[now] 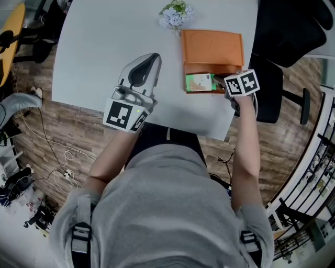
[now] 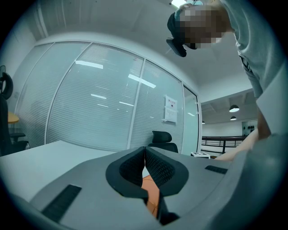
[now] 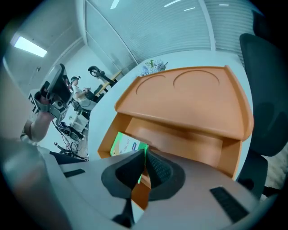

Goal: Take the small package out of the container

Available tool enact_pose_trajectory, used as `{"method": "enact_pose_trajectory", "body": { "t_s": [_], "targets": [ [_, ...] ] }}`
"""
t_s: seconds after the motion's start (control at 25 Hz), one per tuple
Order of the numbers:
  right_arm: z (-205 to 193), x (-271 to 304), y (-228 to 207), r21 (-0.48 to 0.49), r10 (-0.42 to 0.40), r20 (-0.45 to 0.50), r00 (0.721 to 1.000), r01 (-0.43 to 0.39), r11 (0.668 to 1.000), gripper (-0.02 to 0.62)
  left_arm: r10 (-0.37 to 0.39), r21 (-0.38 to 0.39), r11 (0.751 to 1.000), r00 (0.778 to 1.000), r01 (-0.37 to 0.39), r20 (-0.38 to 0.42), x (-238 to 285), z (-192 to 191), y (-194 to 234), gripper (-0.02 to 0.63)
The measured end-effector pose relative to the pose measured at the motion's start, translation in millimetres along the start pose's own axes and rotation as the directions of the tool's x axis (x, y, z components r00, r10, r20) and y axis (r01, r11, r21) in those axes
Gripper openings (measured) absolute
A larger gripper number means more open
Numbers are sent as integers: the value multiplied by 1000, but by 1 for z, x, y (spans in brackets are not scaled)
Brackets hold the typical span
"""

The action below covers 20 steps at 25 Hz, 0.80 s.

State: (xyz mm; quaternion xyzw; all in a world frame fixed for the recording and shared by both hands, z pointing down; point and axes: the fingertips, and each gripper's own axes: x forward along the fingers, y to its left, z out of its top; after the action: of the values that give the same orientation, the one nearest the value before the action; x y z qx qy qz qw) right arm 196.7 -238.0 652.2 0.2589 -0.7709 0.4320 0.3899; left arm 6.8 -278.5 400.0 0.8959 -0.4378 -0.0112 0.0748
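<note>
An orange container (image 1: 212, 49) with its lid folded back sits at the table's right side. A small green package (image 1: 199, 82) lies in its front compartment and shows in the right gripper view as a green package (image 3: 127, 146) under the orange lid (image 3: 189, 101). My right gripper (image 1: 216, 81) reaches into that compartment from the right. Its jaws (image 3: 145, 153) are shut on the package's near edge. My left gripper (image 1: 155, 56) rests on the white table (image 1: 99, 47) left of the container, and its jaws (image 2: 145, 150) are shut with nothing between them.
A small bunch of pale flowers (image 1: 176, 13) stands behind the container. A black office chair (image 1: 272, 89) is close to the table's right edge. Cables lie on the wooden floor (image 1: 57, 157) at the left. Glass walls (image 2: 90, 103) surround the room.
</note>
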Motion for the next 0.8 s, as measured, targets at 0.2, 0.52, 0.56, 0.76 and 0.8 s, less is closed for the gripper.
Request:
{"method": "enact_pose_trajectory", "body": {
  "t_s": [0.2,0.52,0.56,0.76,0.8],
  "targets": [
    [17,-34,18,-28,8,146,989,-4,1000,48,-1,5,1000,1000,1,7,-2,5,-1,20],
    [32,-86,53,-125,-40,312,949,83,989,46,-6,21,1000,1000,5,30,-9,19,-12,20],
    [35,-92,56,-133,-50,328,943,99,986,46,-6,24,1000,999,5,33,-10,21,-13,20],
    [48,-127,72,-139,-83,452,888,162,977,46,-5,34,999,999,3,51,-14,33,-19,20],
    [51,-137,76,-135,-88,483,871,173,976,46,-5,37,999,998,3,57,-15,36,-20,20]
  ]
}}
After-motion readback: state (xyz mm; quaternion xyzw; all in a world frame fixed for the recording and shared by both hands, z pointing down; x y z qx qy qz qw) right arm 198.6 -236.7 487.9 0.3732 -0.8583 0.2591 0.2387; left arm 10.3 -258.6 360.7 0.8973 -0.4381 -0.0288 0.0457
